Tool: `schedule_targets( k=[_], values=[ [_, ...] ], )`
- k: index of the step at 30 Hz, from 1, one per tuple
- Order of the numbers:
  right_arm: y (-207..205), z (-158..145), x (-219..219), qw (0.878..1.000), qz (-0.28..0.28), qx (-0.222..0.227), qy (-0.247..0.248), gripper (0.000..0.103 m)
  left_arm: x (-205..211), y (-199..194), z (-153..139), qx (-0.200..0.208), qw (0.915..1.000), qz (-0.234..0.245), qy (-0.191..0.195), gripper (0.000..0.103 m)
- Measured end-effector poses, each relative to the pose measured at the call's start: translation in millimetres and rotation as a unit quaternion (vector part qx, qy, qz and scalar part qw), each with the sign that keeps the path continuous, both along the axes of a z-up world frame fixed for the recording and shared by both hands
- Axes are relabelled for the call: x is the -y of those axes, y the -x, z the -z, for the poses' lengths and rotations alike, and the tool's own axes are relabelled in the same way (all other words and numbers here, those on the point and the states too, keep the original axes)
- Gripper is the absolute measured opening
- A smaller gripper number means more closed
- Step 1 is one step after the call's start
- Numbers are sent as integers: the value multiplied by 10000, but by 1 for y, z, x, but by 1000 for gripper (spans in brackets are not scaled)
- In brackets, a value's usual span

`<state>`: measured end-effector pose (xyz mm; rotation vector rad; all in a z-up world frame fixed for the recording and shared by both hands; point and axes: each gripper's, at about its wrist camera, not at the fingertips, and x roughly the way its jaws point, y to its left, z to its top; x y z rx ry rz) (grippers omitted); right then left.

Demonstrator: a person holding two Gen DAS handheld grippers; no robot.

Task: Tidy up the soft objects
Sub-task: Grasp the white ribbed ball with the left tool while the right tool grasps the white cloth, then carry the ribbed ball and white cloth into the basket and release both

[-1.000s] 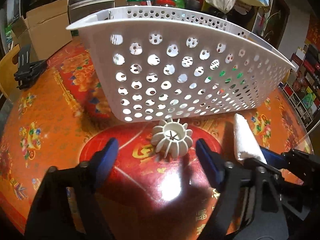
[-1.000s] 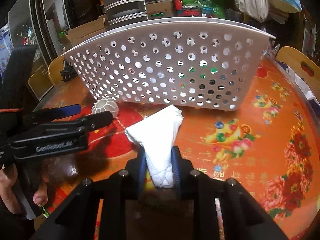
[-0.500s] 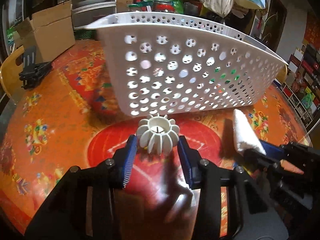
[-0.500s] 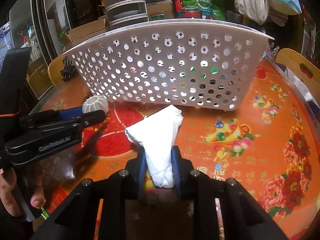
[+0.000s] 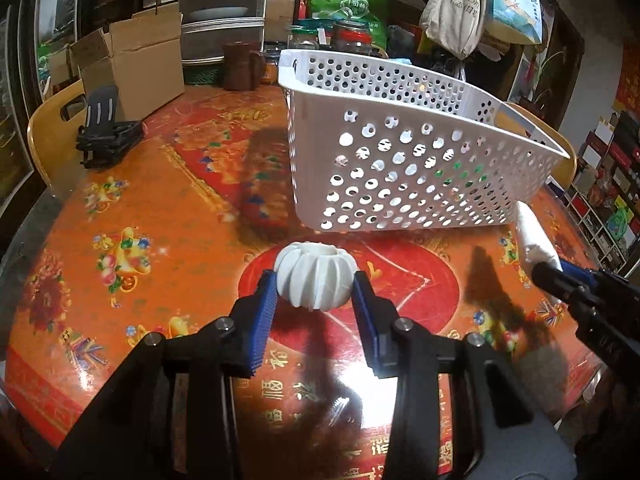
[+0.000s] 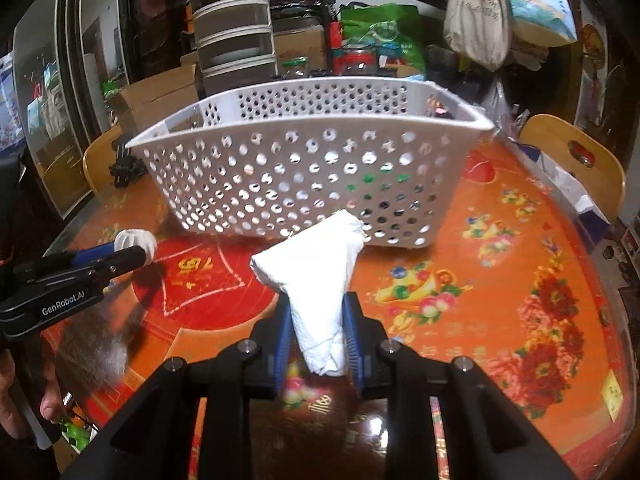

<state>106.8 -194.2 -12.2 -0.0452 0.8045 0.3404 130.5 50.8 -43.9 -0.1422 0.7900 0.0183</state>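
My left gripper (image 5: 315, 280) is shut on a white ribbed soft ball (image 5: 316, 275) and holds it above the red table, in front of the white perforated basket (image 5: 404, 160). My right gripper (image 6: 316, 320) is shut on a folded white cloth (image 6: 316, 276) that sticks out toward the basket (image 6: 304, 176). In the right wrist view the left gripper (image 6: 132, 250) with the ball (image 6: 134, 242) is at the left. In the left wrist view the right gripper (image 5: 556, 272) with the cloth (image 5: 532, 236) is at the right.
A round table with a red and orange patterned cover (image 5: 140, 240) holds the basket. A black clamp-like object (image 5: 106, 136) lies at the far left. Cardboard boxes (image 5: 132, 68), jars and bags stand behind. Wooden chairs (image 6: 572, 160) stand around the table.
My left gripper closed on the ribbed ball and lifted it off the table. Both grippers rose, so the basket looks lower. The right gripper kept the cloth.
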Motion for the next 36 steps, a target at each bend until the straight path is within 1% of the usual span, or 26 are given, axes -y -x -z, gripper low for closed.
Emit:
schedule_targets(
  k=[9, 13, 22, 27, 36],
  values=[
    [7, -19, 13, 9998, 65, 192, -90, 23, 9, 17, -19, 264, 9996, 75, -29, 36],
    [10, -30, 19, 9994, 89, 311, -116, 23, 11, 28, -36, 429, 9990, 93, -43, 36],
    [12, -63, 28, 9980, 102, 630, 24, 23, 10, 40, -73, 710, 9974, 85, -13, 36],
    [6, -82, 32, 9972, 114, 734, 18, 23, 14, 38, -101, 872, 9961, 115, -49, 36],
    [-25, -111, 23, 9964, 118, 828, 165, 23, 24, 11, -146, 1021, 9944, 253, -30, 36]
  ],
)
